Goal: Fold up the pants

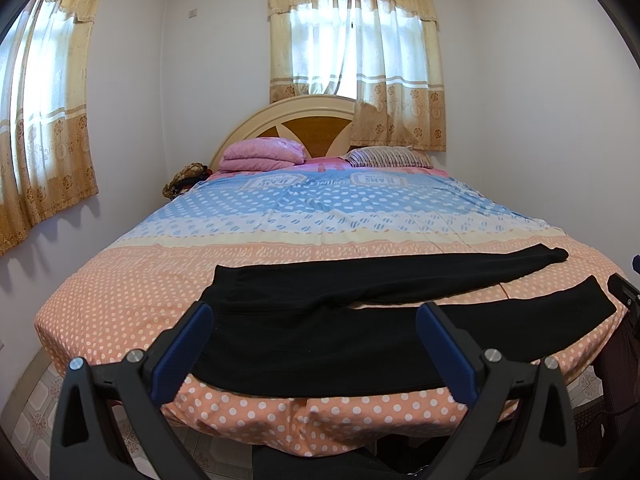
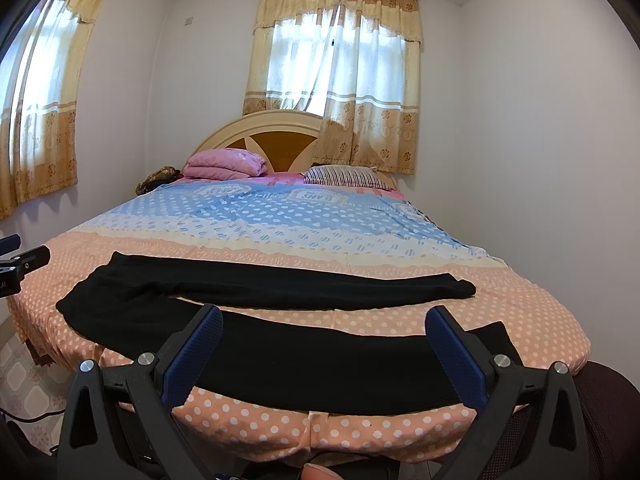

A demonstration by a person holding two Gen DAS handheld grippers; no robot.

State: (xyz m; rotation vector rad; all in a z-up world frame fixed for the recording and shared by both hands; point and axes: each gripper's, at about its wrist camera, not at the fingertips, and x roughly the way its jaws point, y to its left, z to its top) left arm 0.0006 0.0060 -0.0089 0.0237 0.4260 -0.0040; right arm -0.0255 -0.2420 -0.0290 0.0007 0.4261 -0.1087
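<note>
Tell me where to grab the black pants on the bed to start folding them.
Take the near leg of the black pants at its cuff, coming from the foot of the bed. The legs lie flat and splayed apart, so that leg can lift over onto the far one. Both grippers' fingers are open.

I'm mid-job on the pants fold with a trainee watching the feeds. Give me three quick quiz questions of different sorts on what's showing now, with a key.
1. True or false: the black pants are already folded in half on the bed.
2. Multiple choice: the waist end of the pants lies toward which side of the person? A) left B) right C) toward the headboard
3. Short answer: what are the left gripper and the right gripper holding?

Key
1. False: they lie spread flat, both legs apart, across the foot of the bed.
2. A: the legs run off to the right.
3. Nothing: both stand open, short of the near leg.
</note>
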